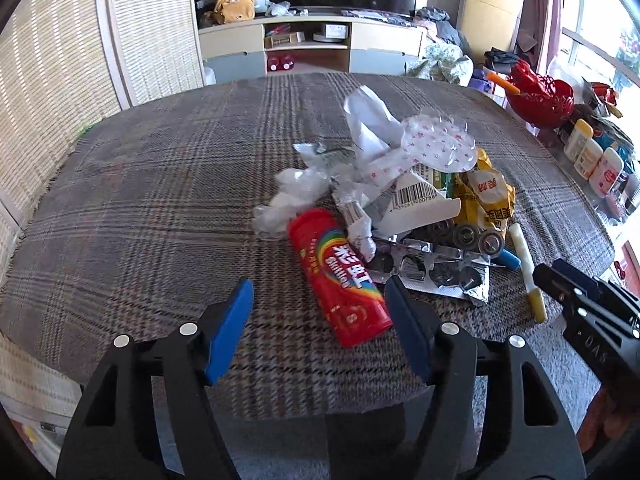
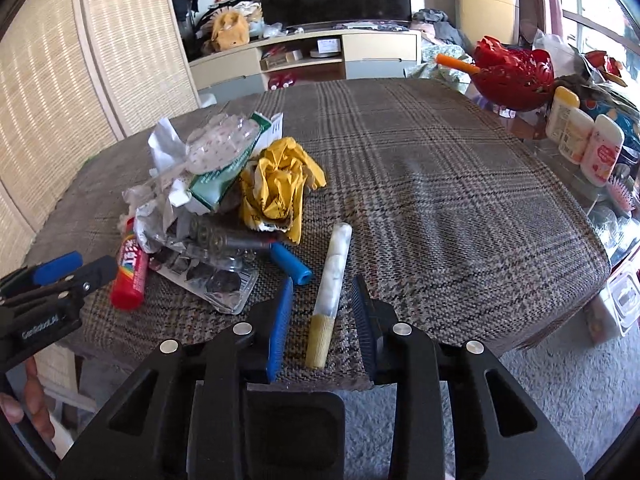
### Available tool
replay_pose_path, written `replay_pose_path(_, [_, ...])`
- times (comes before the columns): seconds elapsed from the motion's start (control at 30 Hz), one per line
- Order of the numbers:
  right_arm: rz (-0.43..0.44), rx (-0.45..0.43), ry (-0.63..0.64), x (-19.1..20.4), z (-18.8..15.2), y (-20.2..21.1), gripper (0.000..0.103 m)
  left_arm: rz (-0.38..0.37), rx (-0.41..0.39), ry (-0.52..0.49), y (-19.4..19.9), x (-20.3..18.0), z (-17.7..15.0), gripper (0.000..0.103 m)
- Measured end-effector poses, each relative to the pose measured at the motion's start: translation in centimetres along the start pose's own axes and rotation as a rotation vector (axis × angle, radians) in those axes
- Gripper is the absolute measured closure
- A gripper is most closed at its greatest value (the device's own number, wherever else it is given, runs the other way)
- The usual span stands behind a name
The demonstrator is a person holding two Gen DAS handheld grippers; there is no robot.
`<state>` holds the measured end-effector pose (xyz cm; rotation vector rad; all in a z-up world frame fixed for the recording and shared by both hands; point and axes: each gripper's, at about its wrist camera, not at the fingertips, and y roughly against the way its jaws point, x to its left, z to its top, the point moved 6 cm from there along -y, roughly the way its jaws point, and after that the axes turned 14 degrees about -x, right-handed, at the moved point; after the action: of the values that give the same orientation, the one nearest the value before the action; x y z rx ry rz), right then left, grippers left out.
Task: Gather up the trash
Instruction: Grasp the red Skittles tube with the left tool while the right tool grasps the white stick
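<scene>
A trash pile (image 1: 404, 200) lies on the plaid table (image 1: 160, 200): a red candy tube (image 1: 340, 276), white crumpled paper, clear plastic, a yellow wrapper (image 1: 488, 196), batteries, an empty blister pack (image 1: 436, 272) and a blue cap. My left gripper (image 1: 320, 320) is open, its fingers on either side of the red tube's near end, not touching. A white and yellow stick (image 2: 330, 292) lies apart from the pile (image 2: 224, 184). My right gripper (image 2: 324, 320) is open, its fingers on either side of the stick's yellow end. The red tube also shows in the right wrist view (image 2: 130, 272).
A red basket (image 2: 512, 76) and several white bottles (image 2: 580, 140) stand on a side table at the right. A TV cabinet (image 1: 312, 44) is behind the table. Woven screens (image 1: 60, 80) stand at the left. The table's front edge is just under both grippers.
</scene>
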<state>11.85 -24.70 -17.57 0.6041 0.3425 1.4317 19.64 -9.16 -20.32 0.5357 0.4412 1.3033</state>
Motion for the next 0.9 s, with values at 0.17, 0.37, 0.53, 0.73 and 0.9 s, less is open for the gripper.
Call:
replay_pose_path(0.17, [-0.011,0.015,0.011,-0.5,-0.7,-0.7,0.071,0.010,0.040,-0.016,-1.7,-0.5,-1.1,0.047])
replay_pose_path(0.37, [-0.024,0.014,0.016,-1.0,-1.2,-1.5,0.073,0.029,0.061,0.007,-2.7,0.8,-2.1,0.059])
replay_pose_path(0.53, [-0.039,0.005,0.035,-1.2,-1.2,-1.5,0.086,0.031,0.054,-0.001,-2.7,0.8,-2.0,0.069])
replay_pose_path(0.73, [-0.029,0.015,0.028,-1.7,-1.4,-0.9,0.088,0.034,0.056,-0.022,-1.7,0.7,-2.8,0.069])
replay_pose_path(0.9, [-0.035,0.020,0.059,-1.4,-2.1,0.2,0.088,0.014,0.059,-0.027,-0.4,0.8,-3.7,0.070])
